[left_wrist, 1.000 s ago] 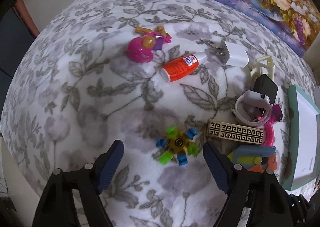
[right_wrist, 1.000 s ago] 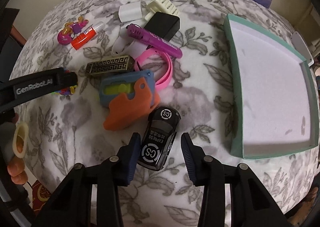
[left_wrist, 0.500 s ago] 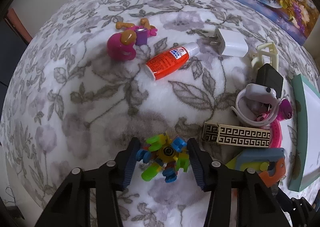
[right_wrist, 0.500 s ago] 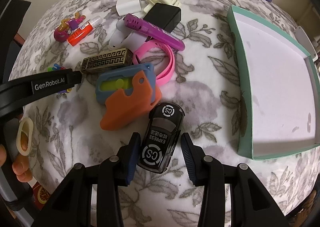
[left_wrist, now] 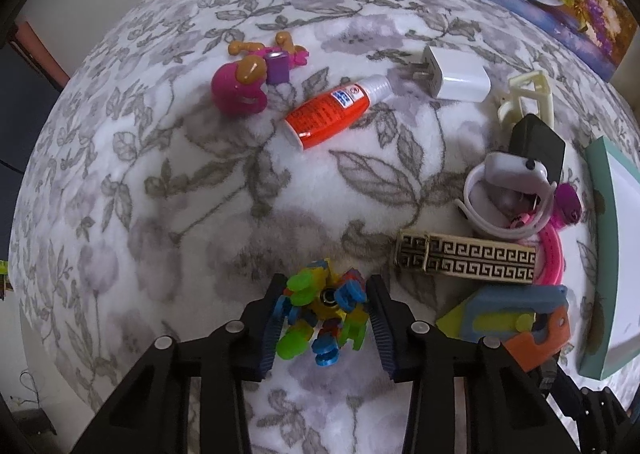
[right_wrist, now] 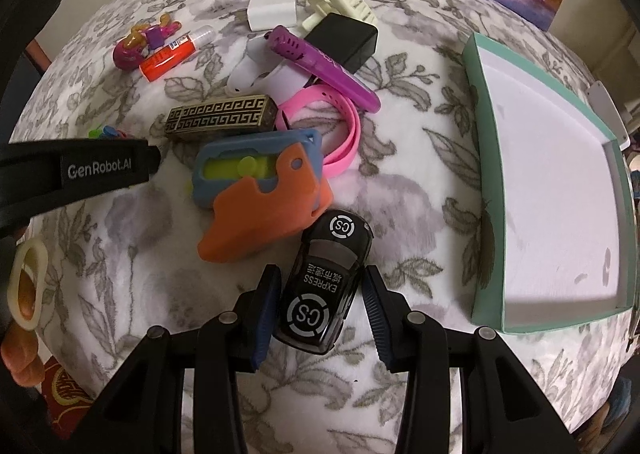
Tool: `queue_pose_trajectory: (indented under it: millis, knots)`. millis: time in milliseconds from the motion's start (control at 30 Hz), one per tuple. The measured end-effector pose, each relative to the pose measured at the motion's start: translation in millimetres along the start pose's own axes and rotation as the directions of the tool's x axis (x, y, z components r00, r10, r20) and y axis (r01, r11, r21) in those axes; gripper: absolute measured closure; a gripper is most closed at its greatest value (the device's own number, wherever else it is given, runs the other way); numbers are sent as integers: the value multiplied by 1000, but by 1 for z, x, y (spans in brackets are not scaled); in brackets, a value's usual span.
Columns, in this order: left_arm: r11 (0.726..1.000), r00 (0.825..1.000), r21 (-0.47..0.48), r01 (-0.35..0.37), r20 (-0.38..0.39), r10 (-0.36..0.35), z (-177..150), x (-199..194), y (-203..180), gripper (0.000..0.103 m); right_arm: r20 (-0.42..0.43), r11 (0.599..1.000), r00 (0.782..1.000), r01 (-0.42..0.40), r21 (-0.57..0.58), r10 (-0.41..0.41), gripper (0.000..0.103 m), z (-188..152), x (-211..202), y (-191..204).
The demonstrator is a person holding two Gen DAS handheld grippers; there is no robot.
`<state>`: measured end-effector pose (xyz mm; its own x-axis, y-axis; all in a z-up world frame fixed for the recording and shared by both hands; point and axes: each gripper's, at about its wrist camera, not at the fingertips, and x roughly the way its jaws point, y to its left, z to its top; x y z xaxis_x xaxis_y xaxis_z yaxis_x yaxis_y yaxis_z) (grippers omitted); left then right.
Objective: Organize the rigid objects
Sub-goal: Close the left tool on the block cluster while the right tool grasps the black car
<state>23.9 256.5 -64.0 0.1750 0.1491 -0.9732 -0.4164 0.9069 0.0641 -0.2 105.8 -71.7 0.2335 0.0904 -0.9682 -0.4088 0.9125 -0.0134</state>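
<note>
A multicolour spinner toy with green and blue knobs lies on the floral blanket, and my left gripper is shut on it, one finger against each side. In the right wrist view a black toy car marked "CS EXPRESS" lies slanted between the fingers of my right gripper, which is shut on it, with a sliver of blanket showing by the right finger. The teal tray with a white inside lies to the right of the car, nothing in it.
Left of the car lie an orange and blue toy, a patterned gold box, a pink strap, a purple pen and a black box. Farther back are an orange glue bottle, a white charger and a pink figure.
My left gripper moved forward over the spinner toy and went from wide open to shut on it. The right gripper and the car stayed nearly still.
</note>
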Motion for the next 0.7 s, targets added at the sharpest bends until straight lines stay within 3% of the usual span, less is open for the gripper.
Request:
queue_pose_trajectory:
  millis: [300,700]
  knots:
    - [998,998,-40,-38,-47,36,-21,-11,-7,60,2,999,999,-33,-9,33,65,-3,-4,-2]
    - [997,999,-54,-48,-16,47,-40,-50,-29,60,56,987,990,-137,83,133,69,0,-32,-39]
